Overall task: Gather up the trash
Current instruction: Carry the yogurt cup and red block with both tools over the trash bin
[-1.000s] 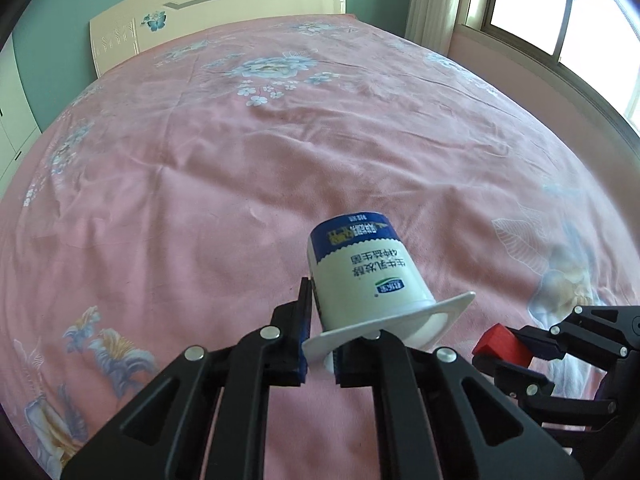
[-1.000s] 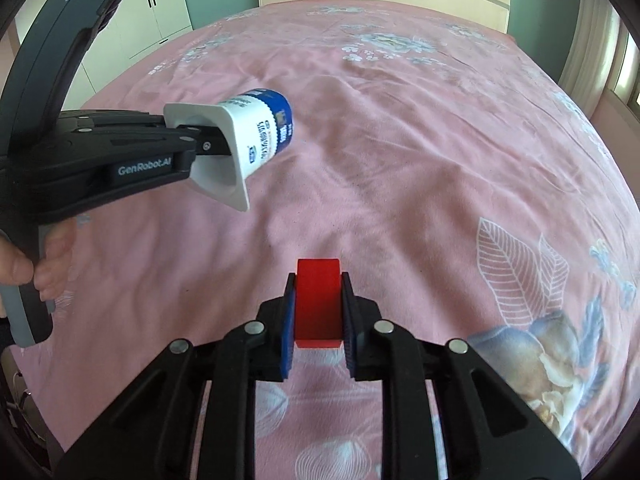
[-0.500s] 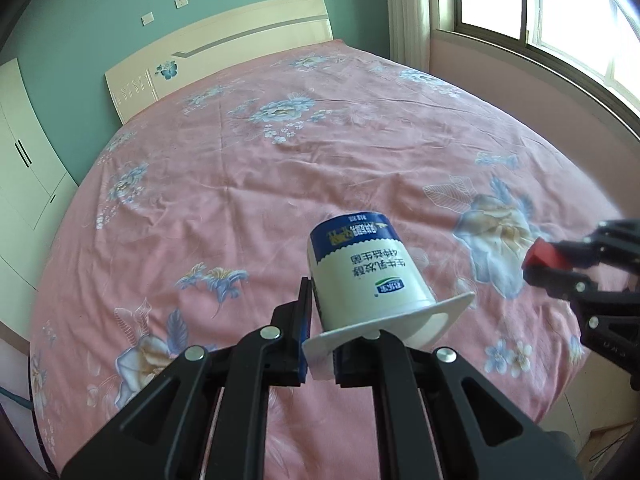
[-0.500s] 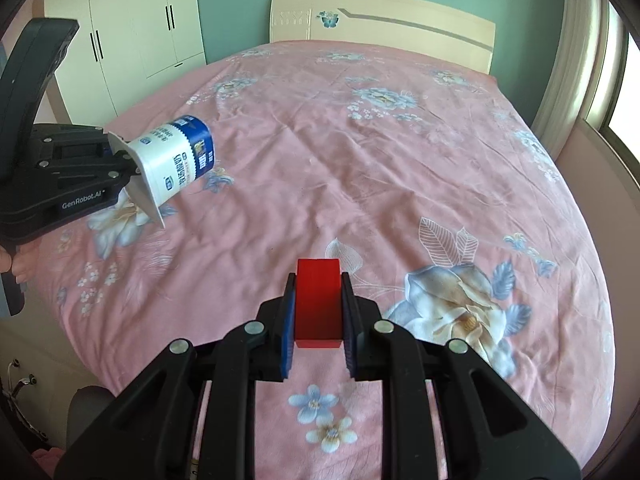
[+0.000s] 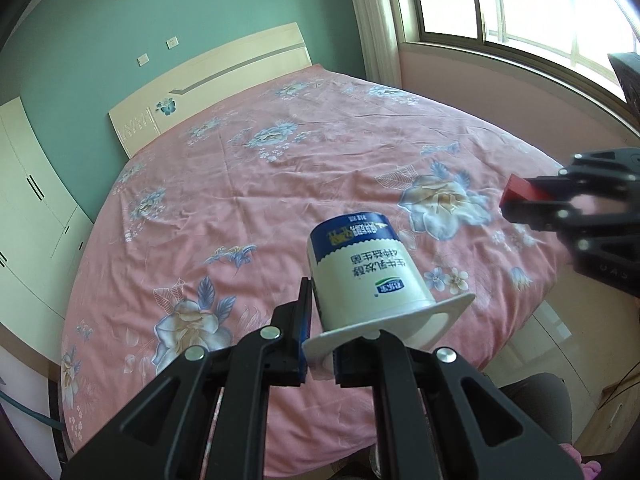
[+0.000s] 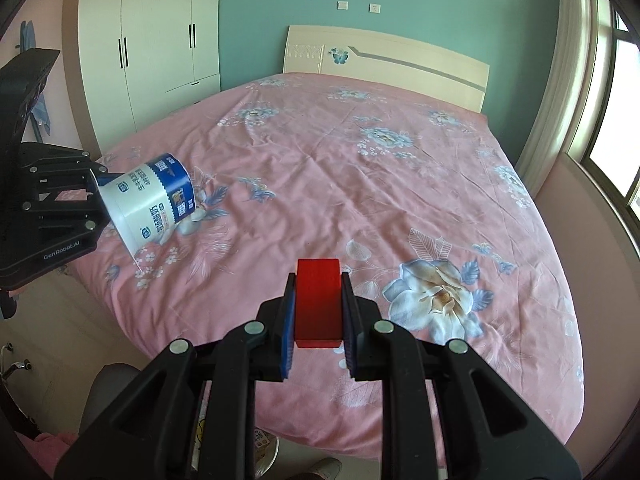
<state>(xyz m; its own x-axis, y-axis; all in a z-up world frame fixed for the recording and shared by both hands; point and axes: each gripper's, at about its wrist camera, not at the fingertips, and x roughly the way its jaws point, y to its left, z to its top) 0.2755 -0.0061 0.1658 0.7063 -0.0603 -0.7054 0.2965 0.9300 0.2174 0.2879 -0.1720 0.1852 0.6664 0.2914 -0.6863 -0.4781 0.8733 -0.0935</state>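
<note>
Pink flowered bed (image 6: 320,168) below, bare of loose items. Left gripper (image 5: 320,360) pinching white-and-blue yogurt cup (image 5: 360,272) by its rim, held above bed edge; cup contents not visible. Right gripper (image 6: 318,320) clamped on red block (image 6: 318,304), above bed foot.

Ahead of both grippers, bed (image 6: 400,184) lies flat & bare, open room above it all the way to headboard (image 6: 384,68). L gripper (image 5: 320,354) w/ cup (image 5: 360,272) has R gripper (image 5: 505,205) close on its right, gap between them free. R gripper (image 6: 316,316) w/ red block (image 6: 318,300) has cup (image 6: 152,200) off to its left. Window wall (image 5: 500,92) & curtain (image 6: 556,80) close off the right side; wardrobe (image 6: 148,36) blocks far left. Below the R gripper, past bed edge, small clutter on floor (image 6: 288,456), unclear what.
</note>
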